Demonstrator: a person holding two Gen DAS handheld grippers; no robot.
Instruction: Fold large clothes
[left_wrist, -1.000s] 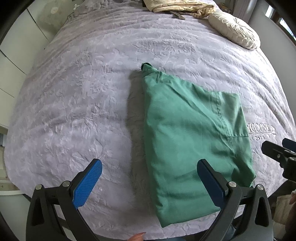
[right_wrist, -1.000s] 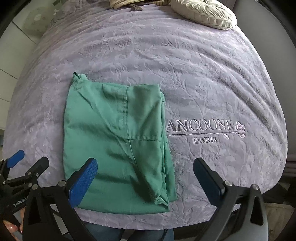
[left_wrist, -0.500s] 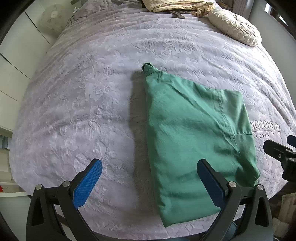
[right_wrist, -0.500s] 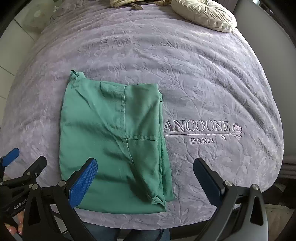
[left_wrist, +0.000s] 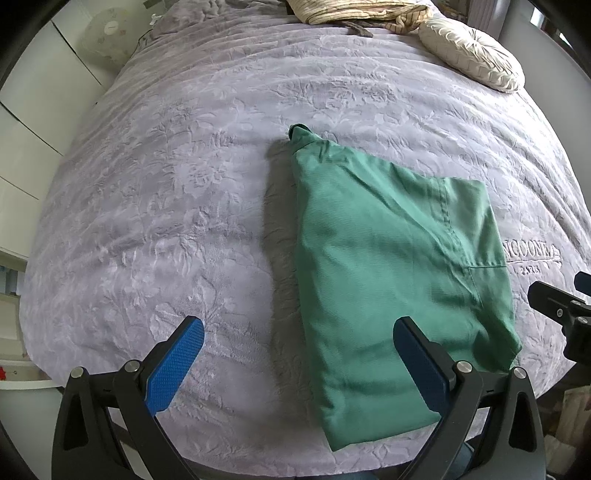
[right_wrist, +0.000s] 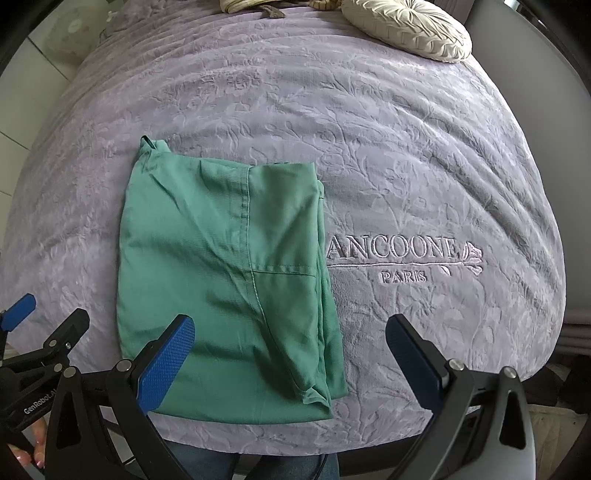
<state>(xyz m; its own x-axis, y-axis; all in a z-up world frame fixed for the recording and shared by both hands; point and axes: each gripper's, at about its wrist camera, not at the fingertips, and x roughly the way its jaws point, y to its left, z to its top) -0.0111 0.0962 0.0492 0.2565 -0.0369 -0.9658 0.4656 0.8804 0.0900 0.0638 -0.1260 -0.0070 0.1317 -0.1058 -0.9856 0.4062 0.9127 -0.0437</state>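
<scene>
A green garment (left_wrist: 388, 266) (right_wrist: 221, 273) lies folded into a rough rectangle on the lilac bedspread (left_wrist: 184, 184) (right_wrist: 406, 147), near the bed's front edge. My left gripper (left_wrist: 297, 345) hovers open above the front edge, its right finger over the garment's near left part. My right gripper (right_wrist: 290, 343) is open too, with its left finger above the garment's near edge and its right finger over bare bedspread. Neither holds anything. The right gripper's tip (left_wrist: 554, 306) shows at the right edge of the left wrist view.
A cream round cushion (left_wrist: 476, 55) (right_wrist: 410, 26) and a striped beige blanket (left_wrist: 362, 11) lie at the bed's far end. Embroidered lettering (right_wrist: 399, 254) sits right of the garment. White cabinets (left_wrist: 29, 129) and a fan (left_wrist: 110, 33) stand to the left. A hand (right_wrist: 26, 446) grips the left tool.
Both grippers have drawn back and up a little, so more of the bed shows. The garment has not moved and both grippers stay open.
</scene>
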